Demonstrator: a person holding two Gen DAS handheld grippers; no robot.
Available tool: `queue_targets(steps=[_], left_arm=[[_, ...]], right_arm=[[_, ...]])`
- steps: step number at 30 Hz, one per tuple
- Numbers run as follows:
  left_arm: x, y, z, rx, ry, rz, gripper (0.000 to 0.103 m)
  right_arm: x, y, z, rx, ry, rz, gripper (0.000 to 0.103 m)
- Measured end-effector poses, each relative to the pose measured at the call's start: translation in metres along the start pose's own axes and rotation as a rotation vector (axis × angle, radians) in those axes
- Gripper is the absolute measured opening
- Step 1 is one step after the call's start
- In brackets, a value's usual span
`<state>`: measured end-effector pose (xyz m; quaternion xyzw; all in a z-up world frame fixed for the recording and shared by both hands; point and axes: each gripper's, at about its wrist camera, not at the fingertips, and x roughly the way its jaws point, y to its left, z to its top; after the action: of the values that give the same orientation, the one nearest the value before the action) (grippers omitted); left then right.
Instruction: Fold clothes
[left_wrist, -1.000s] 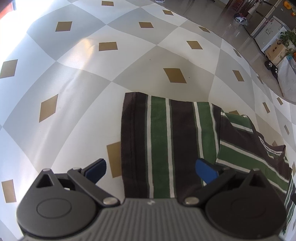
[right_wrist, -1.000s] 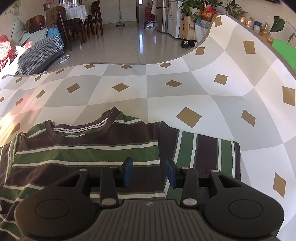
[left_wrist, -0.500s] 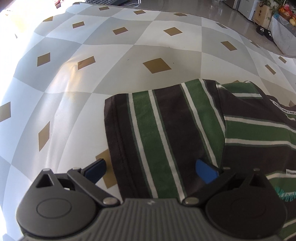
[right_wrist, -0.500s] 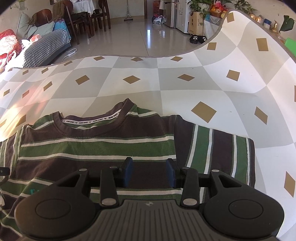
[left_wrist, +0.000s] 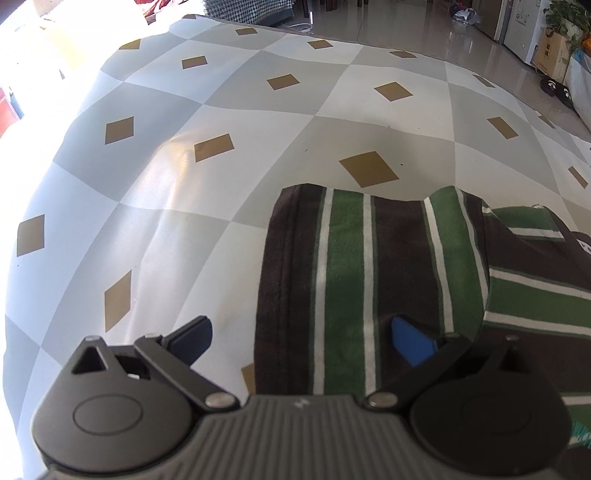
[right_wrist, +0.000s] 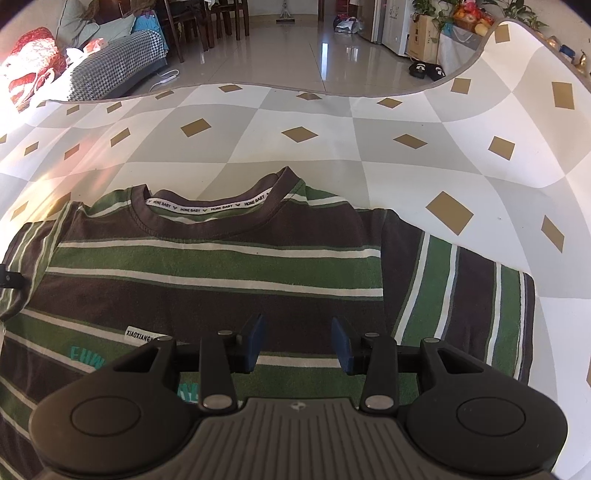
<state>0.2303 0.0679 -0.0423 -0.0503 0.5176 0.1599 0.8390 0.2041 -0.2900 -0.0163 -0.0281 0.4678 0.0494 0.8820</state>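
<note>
A brown, green and white striped T-shirt (right_wrist: 221, 266) lies flat, front up, on the chequered tablecloth (right_wrist: 332, 162), with its collar (right_wrist: 214, 210) toward the far edge. In the left wrist view its left sleeve (left_wrist: 351, 258) spreads out sideways. My left gripper (left_wrist: 301, 332) hangs wide open above that sleeve: one finger is over bare cloth beside the sleeve's hem and the other over the stripes. Low over the chest, my right gripper (right_wrist: 297, 339) stands partly open with nothing between its pads. The right sleeve (right_wrist: 472, 302) lies just to its right.
The grey and white tablecloth with gold diamonds (left_wrist: 221, 147) stretches far around the shirt. Beyond the table's far edge (right_wrist: 295, 88) are a tiled floor, a sofa (right_wrist: 110, 70), chairs, slippers (right_wrist: 424, 70) and boxes with plants.
Both grippers have sunk toward the shirt, which now looks larger. The left view has swung round, so the sleeve sits more squarely under it. Neither gripper's opening changed visibly.
</note>
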Motion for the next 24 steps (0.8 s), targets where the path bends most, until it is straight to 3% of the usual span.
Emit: queue_targets(steps=[5,11,15,24], left_arm=[[-0.004,0.005,0.004,-0.039,-0.009,0.056,0.103],[-0.038,-0.019,0.008,0.010,-0.132,-0.053,0.103],[-0.043,-0.040,0.006,0.013,-0.128,-0.154,0.103],[-0.042,-0.078,-0.008,0.100,-0.111,-0.238,0.103]], right_arm=[[0.000,-0.001,0.000,-0.002,0.001,0.000,0.039],[-0.001,-0.006,0.004,0.025,-0.030,-0.002,0.040],[0.000,-0.010,0.007,0.064,-0.054,0.007,0.040],[0.010,0.002,0.016,0.077,-0.090,0.060,0.040]])
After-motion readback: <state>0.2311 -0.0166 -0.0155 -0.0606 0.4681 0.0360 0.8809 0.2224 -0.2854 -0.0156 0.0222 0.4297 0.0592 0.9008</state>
